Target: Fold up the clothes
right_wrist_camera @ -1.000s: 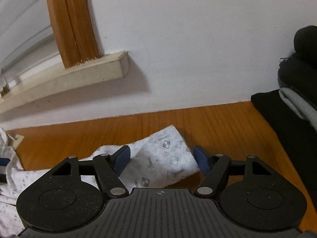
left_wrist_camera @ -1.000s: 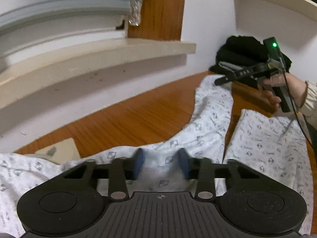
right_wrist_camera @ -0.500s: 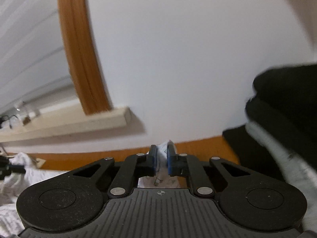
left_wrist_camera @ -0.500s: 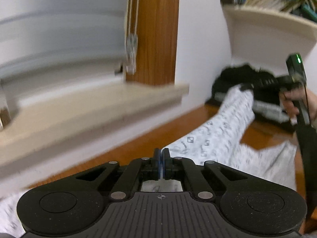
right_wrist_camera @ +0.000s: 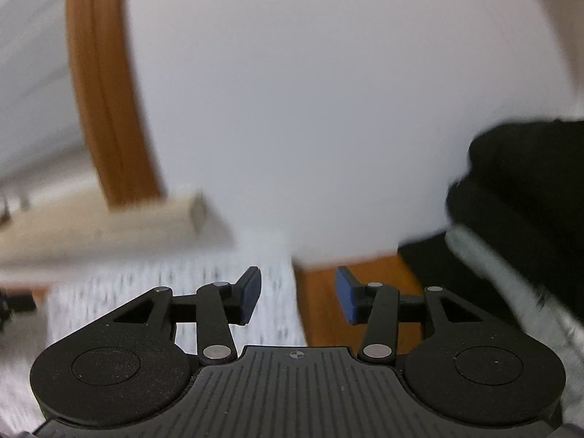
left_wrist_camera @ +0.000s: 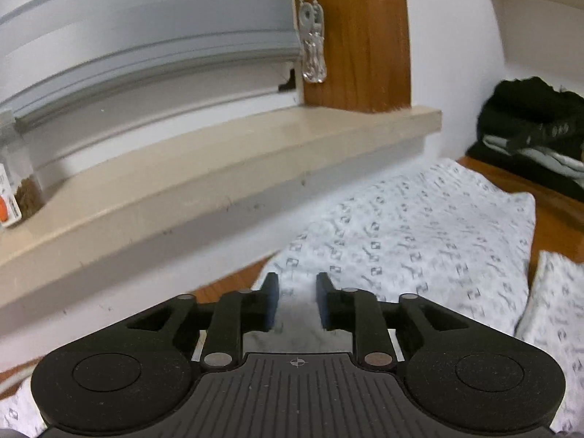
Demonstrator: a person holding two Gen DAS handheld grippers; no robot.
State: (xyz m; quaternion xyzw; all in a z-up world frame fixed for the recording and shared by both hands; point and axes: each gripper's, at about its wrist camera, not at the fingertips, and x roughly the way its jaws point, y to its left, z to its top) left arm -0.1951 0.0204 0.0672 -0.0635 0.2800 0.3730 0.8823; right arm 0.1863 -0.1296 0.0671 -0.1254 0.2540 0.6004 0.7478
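Your left gripper (left_wrist_camera: 296, 301) has its jaws parted by a modest gap, nothing pinched between the blue pads (left_wrist_camera: 272, 306). It sits low over the white patterned garment (left_wrist_camera: 408, 241), which shows directly through the gap.

The garment lies spread on the wooden table (left_wrist_camera: 547, 197), close under the beige window sill (left_wrist_camera: 219, 168). One panel runs flat from the left gripper toward the far right, ending in a fairly straight edge. A second portion of the same print (left_wrist_camera: 551, 299) lies just beside it at the right, with a dark crease between the two. Fabric also shows at the lower left corner of the left wrist view.

Your right gripper (right_wrist_camera: 298, 299) is open wider, pads (right_wrist_camera: 250, 295) well apart and empty. In that view the garment's far corner (right_wrist_camera: 175, 292) lies under the left finger; bare wood (right_wrist_camera: 317, 292) shows between the fingers and under the right one. This view is motion-blurred, so I cannot tell whether the fingers touch the cloth.

A pile of dark clothes (left_wrist_camera: 533, 127) with a grey layer in it sits at the table's far right, apart from the garment. A bead-chain pull (left_wrist_camera: 312, 43) hangs before the wooden window frame (left_wrist_camera: 357, 36). A jar (left_wrist_camera: 14, 189) stands on the sill at far left.
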